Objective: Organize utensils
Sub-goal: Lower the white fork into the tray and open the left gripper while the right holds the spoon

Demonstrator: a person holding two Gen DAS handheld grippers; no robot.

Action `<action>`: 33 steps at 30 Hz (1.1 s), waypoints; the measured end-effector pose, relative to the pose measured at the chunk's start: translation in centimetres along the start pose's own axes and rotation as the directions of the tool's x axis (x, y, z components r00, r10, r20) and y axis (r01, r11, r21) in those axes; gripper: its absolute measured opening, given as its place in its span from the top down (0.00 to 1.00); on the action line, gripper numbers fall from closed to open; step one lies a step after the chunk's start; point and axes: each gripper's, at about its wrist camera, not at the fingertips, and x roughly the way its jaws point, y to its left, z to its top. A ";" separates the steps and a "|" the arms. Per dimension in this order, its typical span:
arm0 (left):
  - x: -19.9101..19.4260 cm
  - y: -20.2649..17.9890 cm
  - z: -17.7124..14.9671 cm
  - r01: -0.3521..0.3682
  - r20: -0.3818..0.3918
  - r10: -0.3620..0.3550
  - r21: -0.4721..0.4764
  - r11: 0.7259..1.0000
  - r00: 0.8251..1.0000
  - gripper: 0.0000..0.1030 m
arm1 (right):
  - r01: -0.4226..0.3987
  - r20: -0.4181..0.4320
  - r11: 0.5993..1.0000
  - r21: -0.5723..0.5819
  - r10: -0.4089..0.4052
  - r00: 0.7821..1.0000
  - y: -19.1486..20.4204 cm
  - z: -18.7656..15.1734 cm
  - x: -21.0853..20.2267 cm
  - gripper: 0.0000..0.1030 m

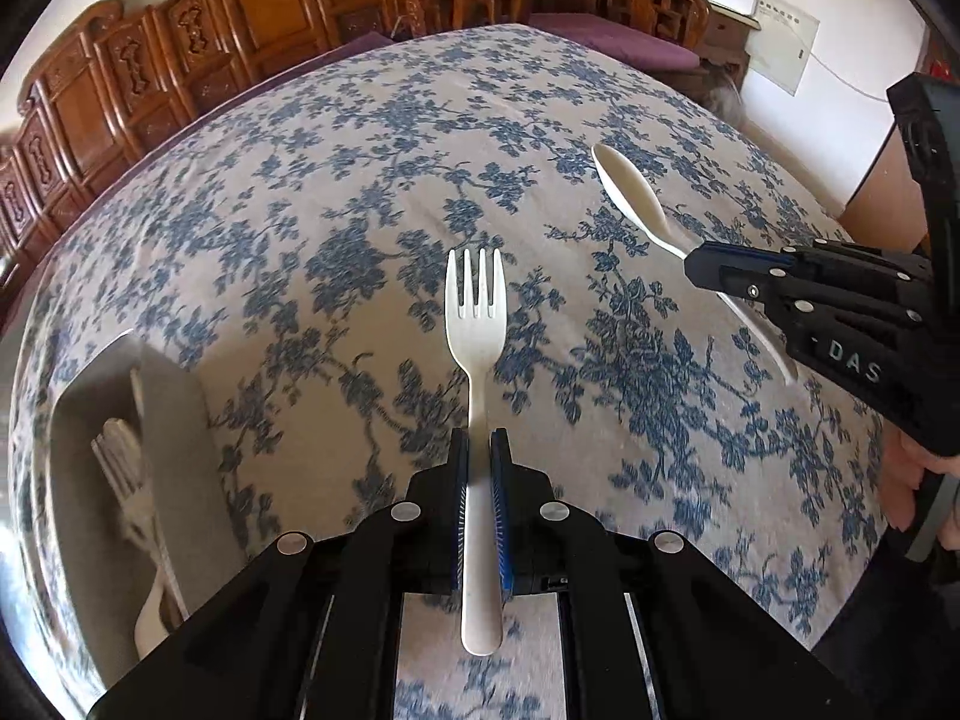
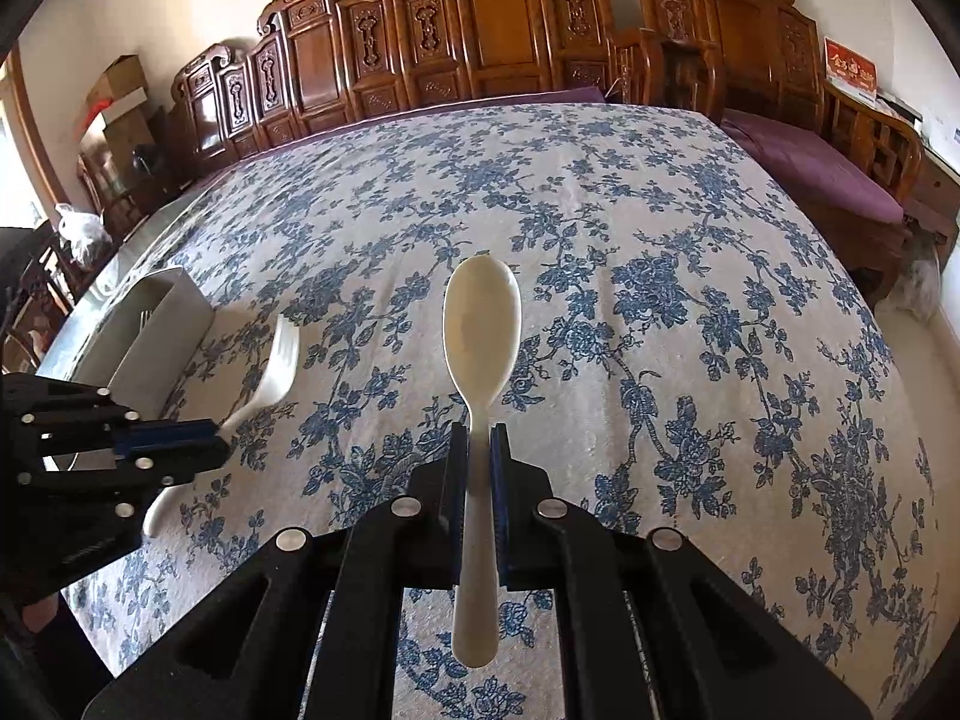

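Observation:
My left gripper [image 1: 478, 441] is shut on the handle of a white plastic fork [image 1: 475, 306], tines pointing away, held above the floral tablecloth. My right gripper [image 2: 478, 435] is shut on the handle of a white plastic spoon [image 2: 480, 324], bowl pointing away. In the left wrist view the right gripper [image 1: 699, 267] shows at the right with the spoon [image 1: 630, 192]. In the right wrist view the left gripper [image 2: 213, 438] shows at the left with the fork [image 2: 279, 366].
A grey utensil holder [image 1: 174, 420] with white forks inside stands at the table's left edge; it also shows in the right wrist view [image 2: 162, 330]. Carved wooden chairs [image 2: 480, 42] line the far side. A purple-cushioned bench [image 2: 816, 162] stands at the right.

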 end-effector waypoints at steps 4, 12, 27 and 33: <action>-1.6 0.5 -1.0 -0.017 0.011 0.017 -0.013 1.000 1.000 0.93 | -0.006 0.005 1.000 -0.007 0.006 1.000 0.4 -0.1 -0.3 0.91; -5.7 1.9 -2.0 -0.061 0.064 0.063 -0.044 0.997 0.996 0.93 | -0.044 0.034 0.998 -0.053 0.045 0.998 2.9 0.1 -1.5 0.91; -9.0 5.6 -3.5 -0.132 0.095 0.142 -0.104 0.986 0.985 0.93 | -0.148 0.037 0.971 -0.188 0.158 0.987 11.2 -1.0 -3.2 0.91; -8.6 7.6 -4.1 -0.164 0.078 0.174 -0.113 0.980 0.982 0.93 | -0.192 0.032 0.961 -0.201 0.202 0.979 12.8 -1.2 -3.5 0.91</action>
